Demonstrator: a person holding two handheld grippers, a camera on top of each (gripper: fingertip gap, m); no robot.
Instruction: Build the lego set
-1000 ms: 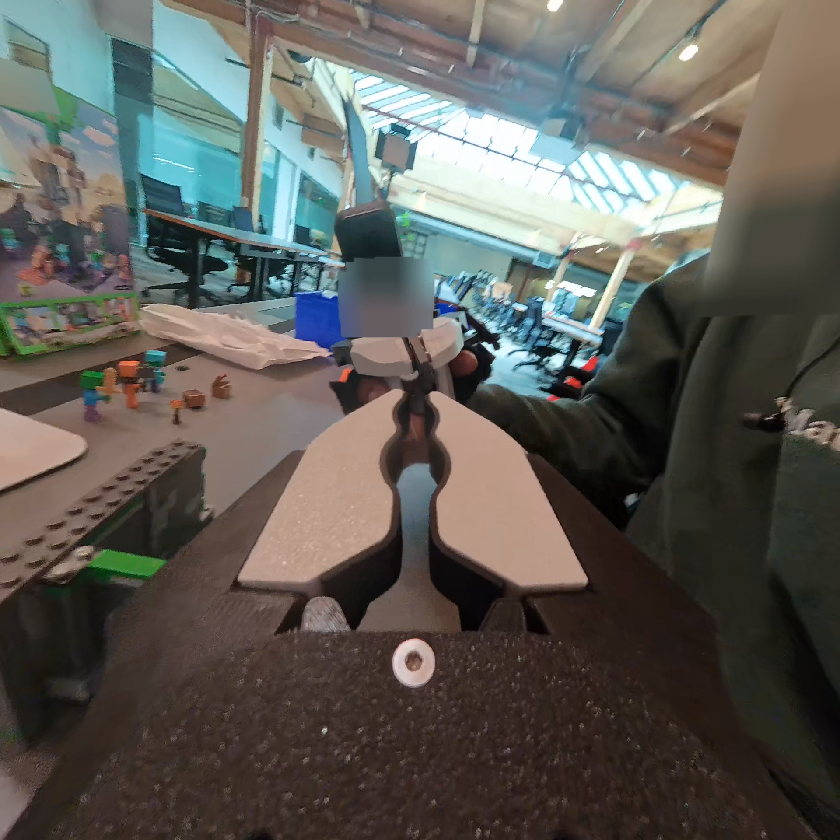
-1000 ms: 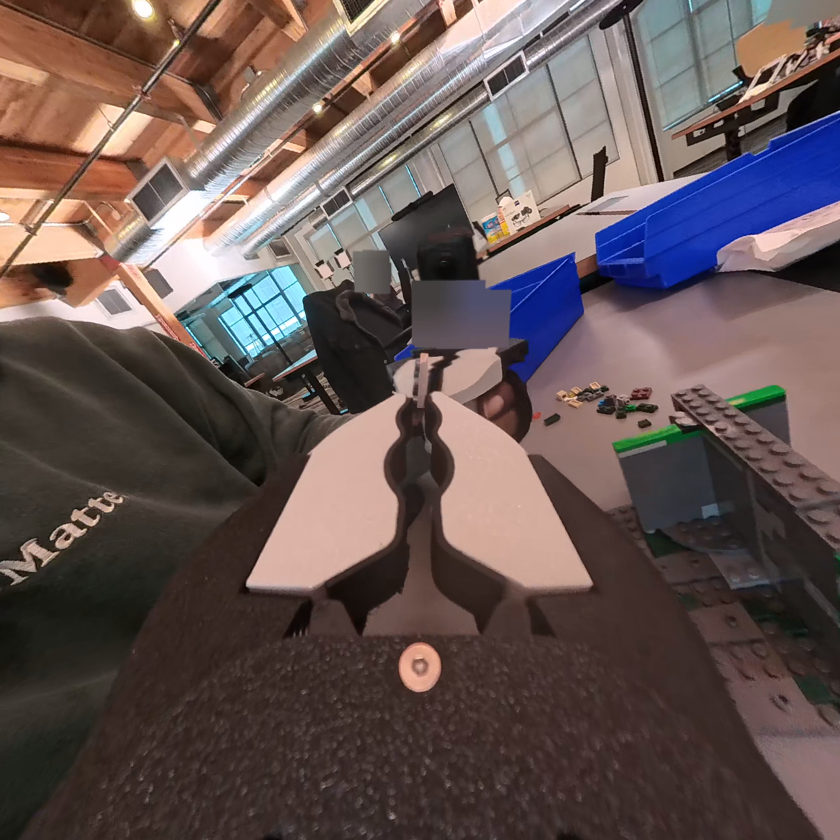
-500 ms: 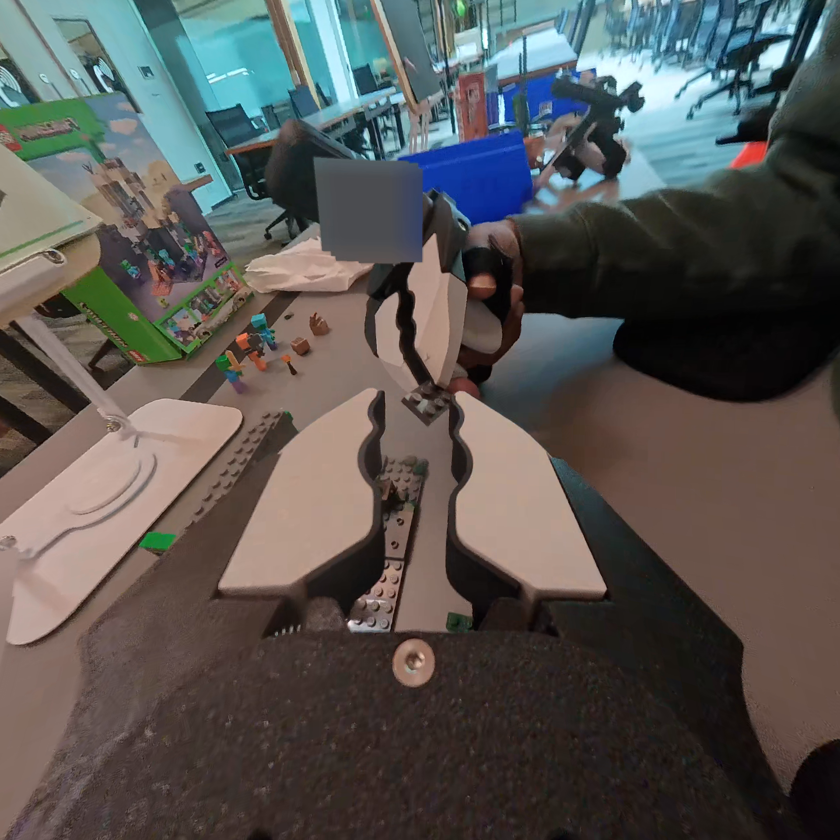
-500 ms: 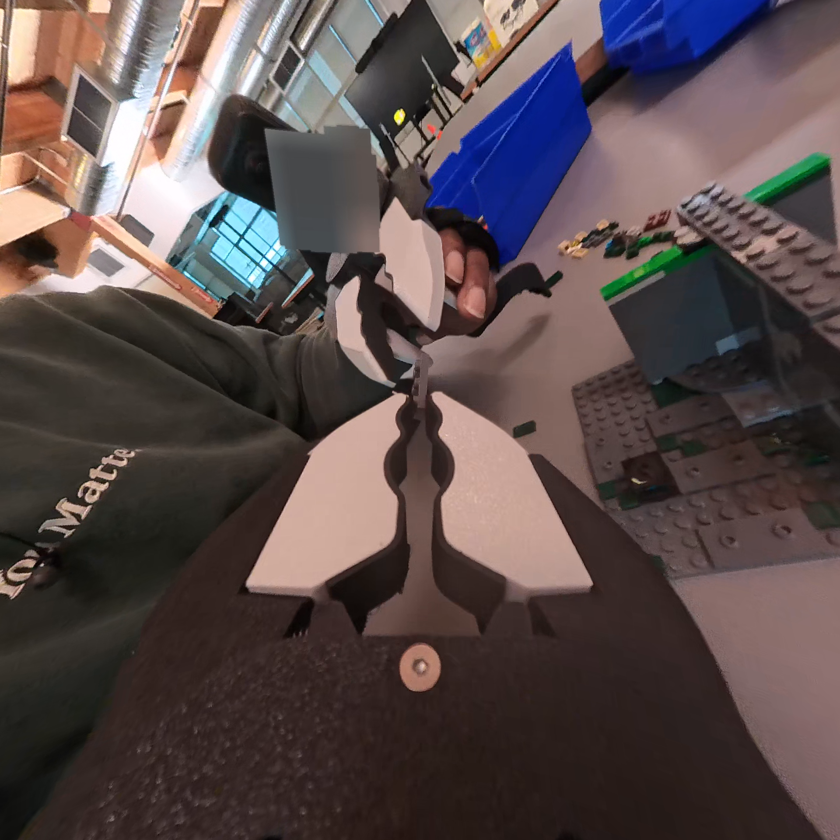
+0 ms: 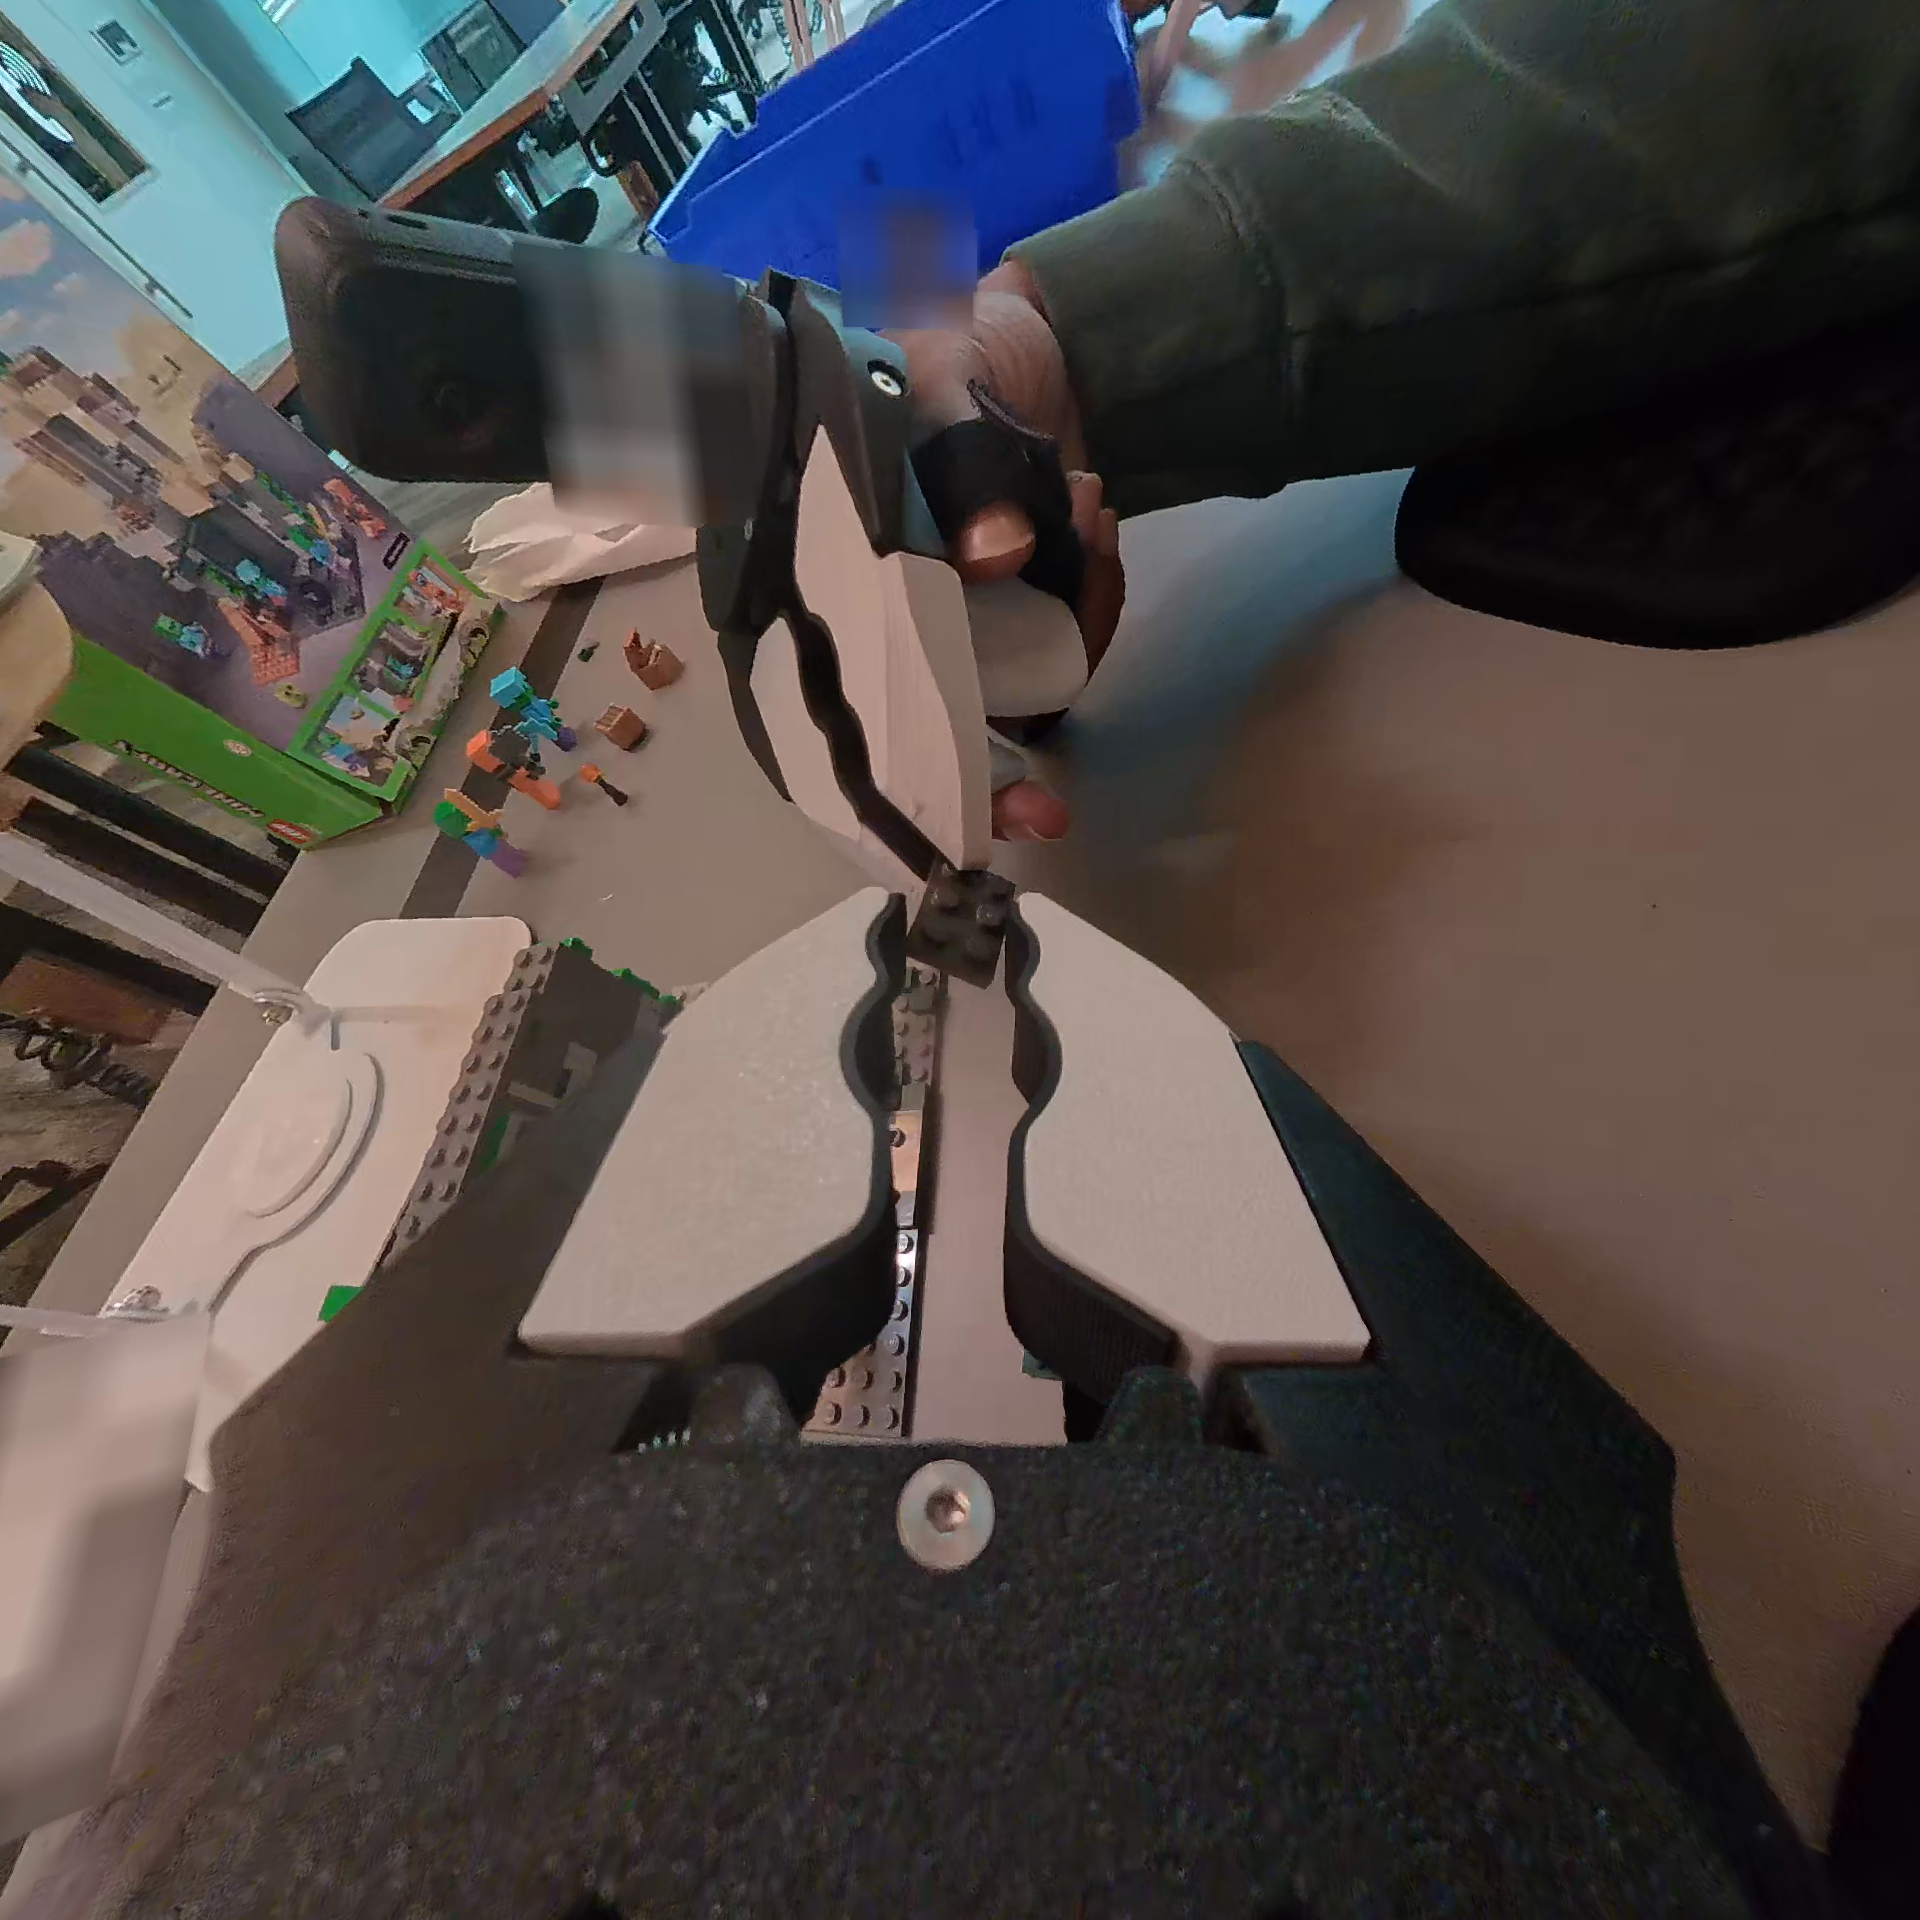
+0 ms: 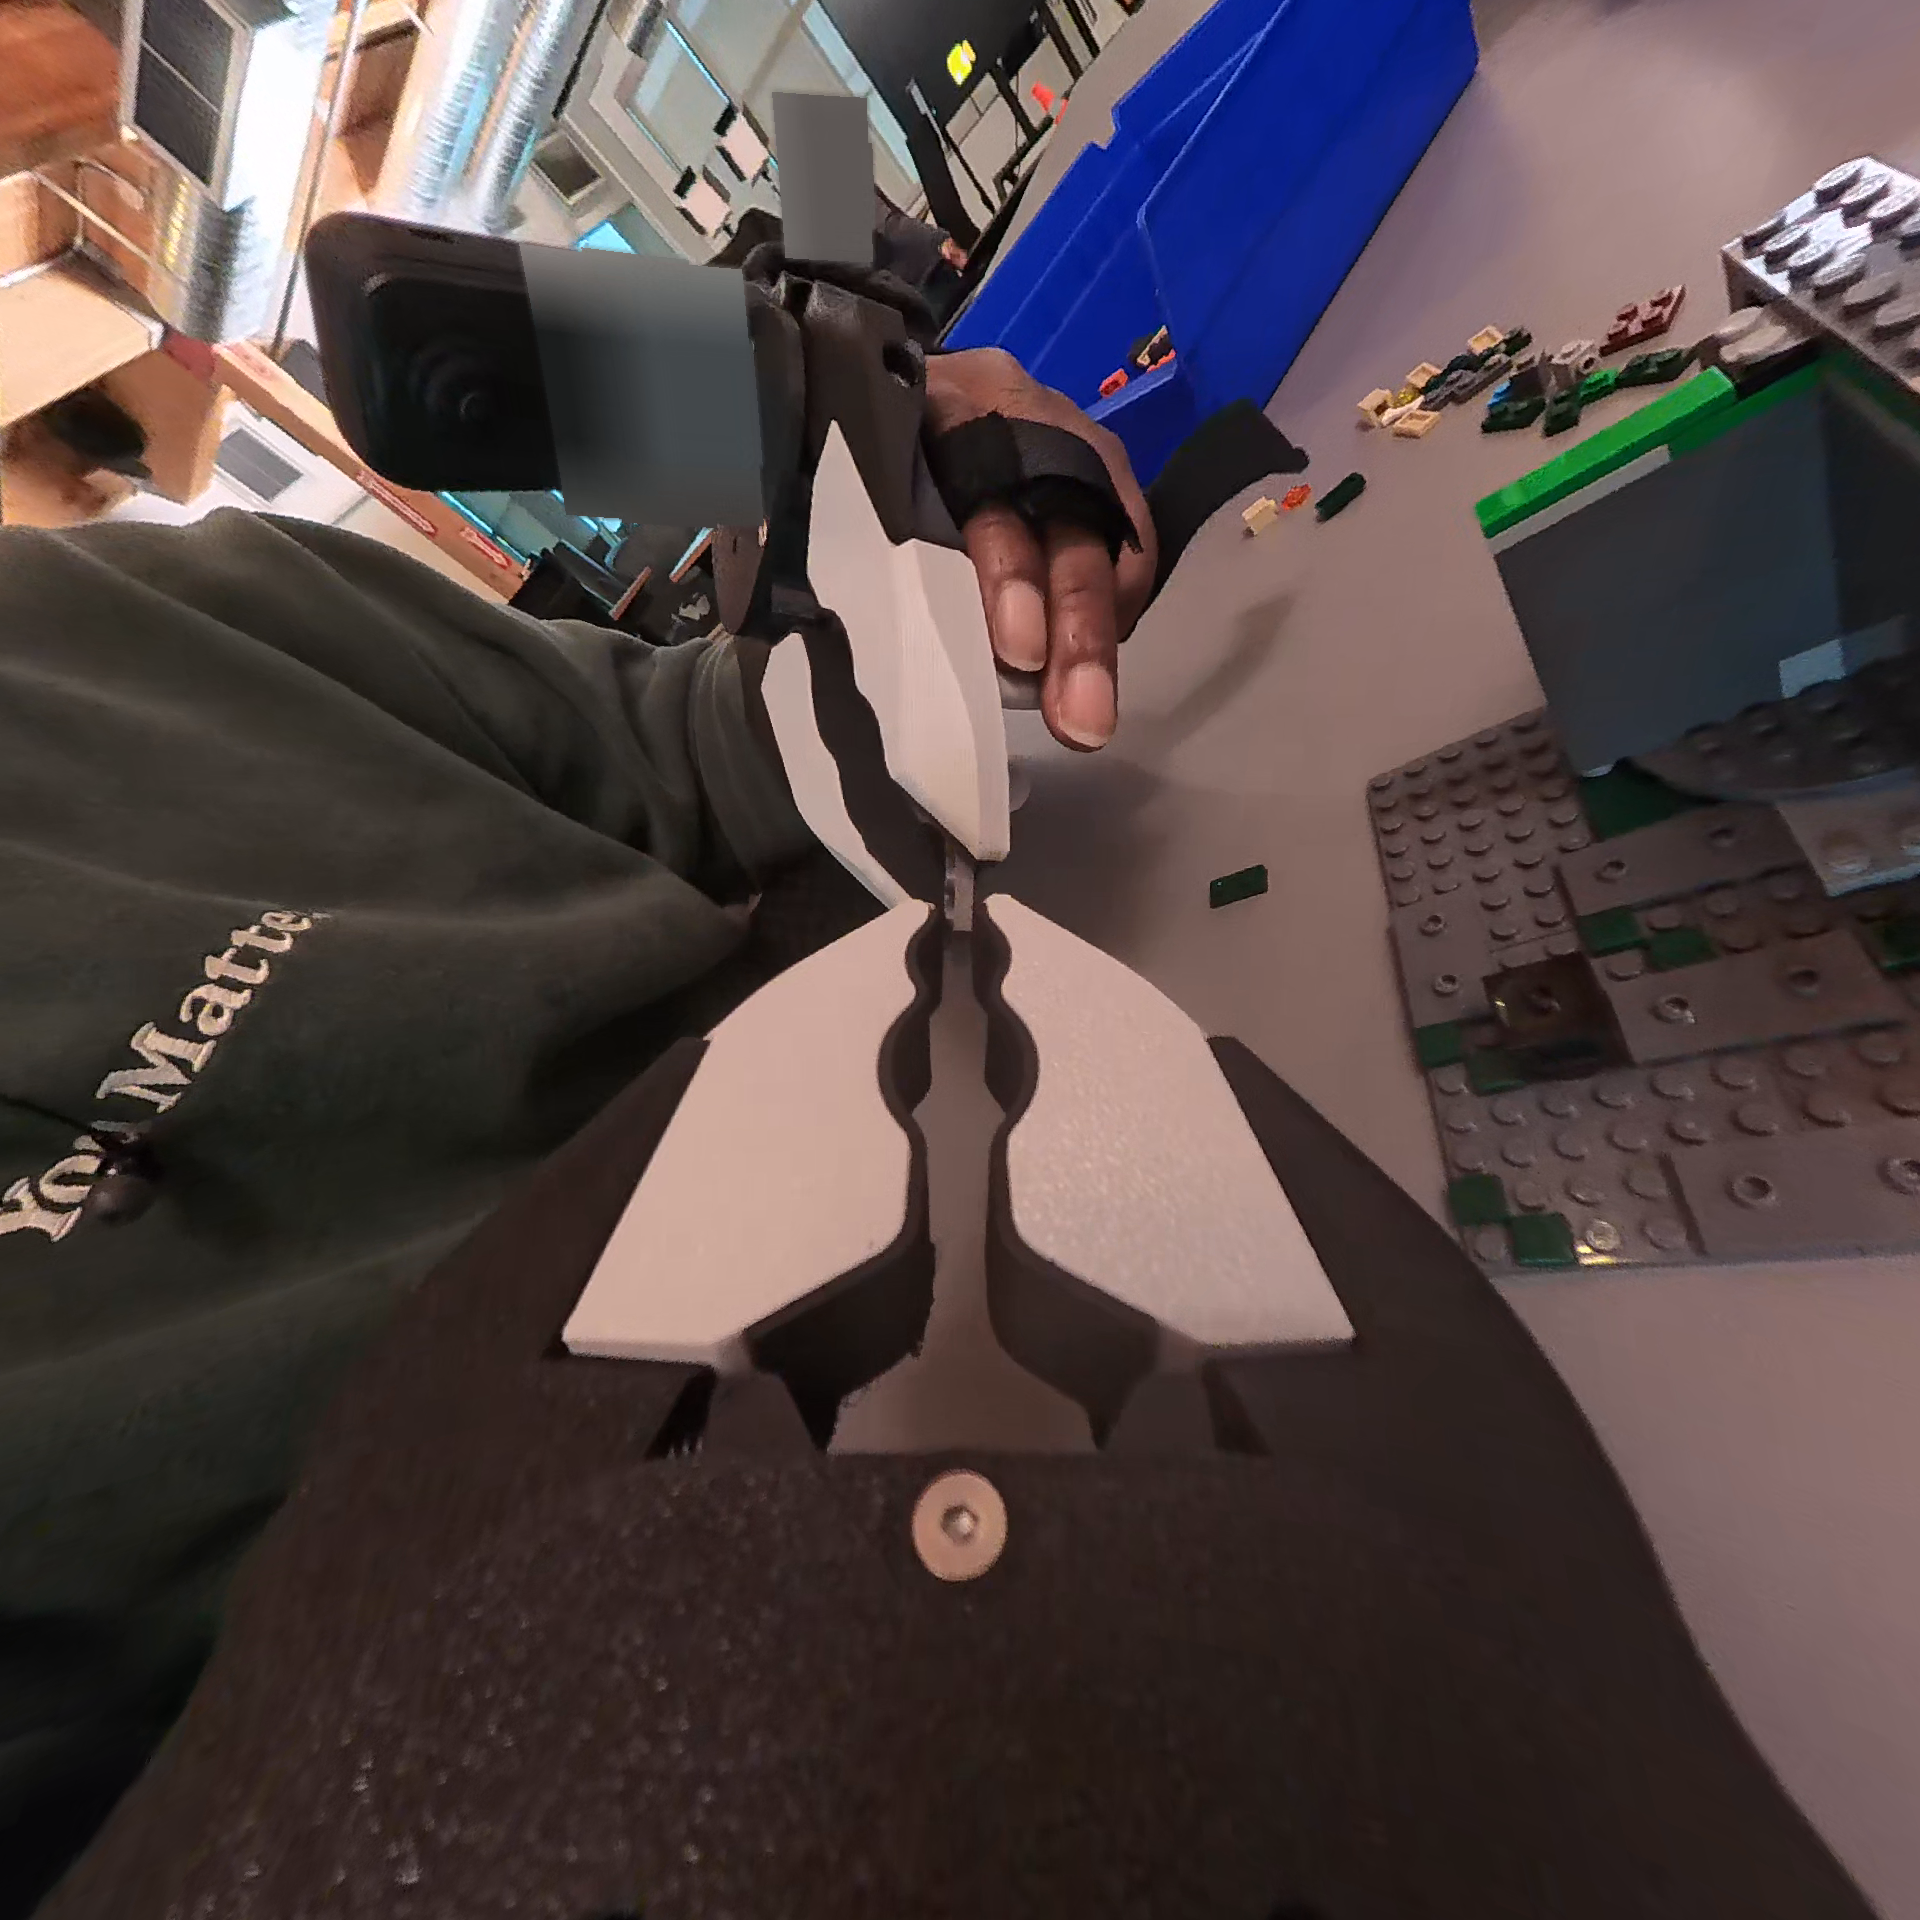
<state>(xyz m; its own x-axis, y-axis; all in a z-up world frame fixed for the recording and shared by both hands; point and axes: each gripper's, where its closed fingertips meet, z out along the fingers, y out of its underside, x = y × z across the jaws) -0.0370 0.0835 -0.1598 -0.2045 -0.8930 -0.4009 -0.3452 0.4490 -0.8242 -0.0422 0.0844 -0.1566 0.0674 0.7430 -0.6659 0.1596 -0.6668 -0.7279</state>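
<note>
The plate (image 5: 958,928) is a small dark grey square with two rows of two studs. It hangs in the air at the centre of both views, above the table (image 5: 1455,935) and touching nothing on it. In the left view I see its studded face. In the right view it is edge-on, a thin sliver (image 6: 958,896).

My right hand-held gripper (image 6: 958,920) is clenched on the plate by its thin faces, with only the fingertips nipping one edge. I judge this leaves the rest of the plate free for the other side to take.

My left hand-held gripper (image 5: 954,914) meets it tip to tip, its fingers bracketing the plate's two side edges. The gap is barely wider than the plate, and I cannot tell whether the fingers press on it yet. This looks to me like a handover or a regrip, to turn the plate for pressing down.

The baseplate (image 6: 1662,1101), grey with green patches, lies at the right of the right view, with a grey wall (image 6: 1683,603) on its far part. Loose pieces (image 6: 1507,384) are scattered beyond it, near a blue bin (image 6: 1247,208). At the left of the left view stand the figures (image 5: 509,758) and the box (image 5: 208,582).
</note>
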